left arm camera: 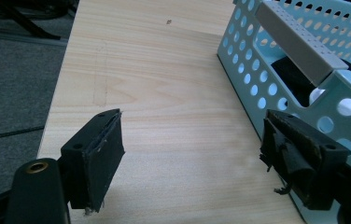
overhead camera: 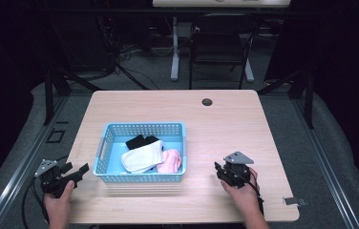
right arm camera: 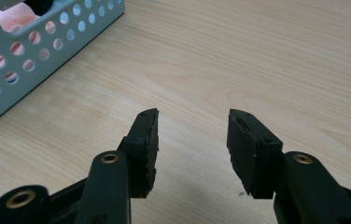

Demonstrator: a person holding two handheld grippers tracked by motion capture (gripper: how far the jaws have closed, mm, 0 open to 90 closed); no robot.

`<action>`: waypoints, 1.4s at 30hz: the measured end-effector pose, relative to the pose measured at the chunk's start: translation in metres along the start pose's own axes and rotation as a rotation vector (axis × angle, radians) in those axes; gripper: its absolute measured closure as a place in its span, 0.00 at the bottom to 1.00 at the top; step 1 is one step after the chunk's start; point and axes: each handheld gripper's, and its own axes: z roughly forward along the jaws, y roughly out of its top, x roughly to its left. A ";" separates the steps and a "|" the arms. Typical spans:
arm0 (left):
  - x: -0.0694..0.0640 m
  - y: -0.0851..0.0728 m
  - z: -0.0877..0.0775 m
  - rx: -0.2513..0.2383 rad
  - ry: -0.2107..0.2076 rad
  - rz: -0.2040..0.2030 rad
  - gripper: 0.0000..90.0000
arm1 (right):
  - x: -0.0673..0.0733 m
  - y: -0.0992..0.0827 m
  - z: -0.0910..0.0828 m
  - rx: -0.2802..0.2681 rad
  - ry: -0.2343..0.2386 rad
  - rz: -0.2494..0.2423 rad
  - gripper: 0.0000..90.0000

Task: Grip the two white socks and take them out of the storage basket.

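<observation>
- A light wooden table (overhead camera: 225,124) carries a pale blue basket (overhead camera: 142,130) with holes in its walls, set left of the middle and towards the person's side.
- In the basket lie a white sock (overhead camera: 142,156), a pink sock (overhead camera: 172,161) just beside it on the right, and a black sock (overhead camera: 142,141) behind them, all touching.
- The left claw (overhead camera: 75,172) hovers at the table's near left corner, just beside the basket's left wall; its jaws stand wide apart with nothing between them. In the left gripper view one jaw sits close against the basket wall (left arm camera: 276,79).
- The right claw (overhead camera: 221,172) rests low over bare table to the right of the basket, apart from it; its jaws gape with only wood showing between them in the right gripper view.
- A dark round hole (overhead camera: 207,101) sits near the table's far edge.
</observation>
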 end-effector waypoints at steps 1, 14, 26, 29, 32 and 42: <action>0.000 0.000 0.000 0.002 -0.001 -0.001 0.23 | 0.000 0.000 0.001 0.000 -0.001 0.002 0.60; 0.001 0.000 -0.003 -0.003 -0.002 -0.004 0.23 | 0.001 0.002 -0.001 -0.005 -0.016 0.020 0.60; 0.001 0.000 -0.004 0.002 -0.004 -0.005 0.23 | 0.007 0.019 -0.012 -0.010 -0.001 0.026 0.60; 0.001 0.000 -0.004 -0.007 -0.001 -0.008 0.23 | 0.011 0.029 -0.016 -0.010 0.019 0.022 0.61; 0.001 0.000 -0.004 0.000 -0.004 -0.008 0.23 | 0.017 0.044 -0.022 -0.019 0.053 0.002 0.60; 0.000 0.000 -0.004 -0.003 -0.006 -0.008 0.23 | 0.037 0.092 -0.035 -0.021 0.112 -0.039 0.57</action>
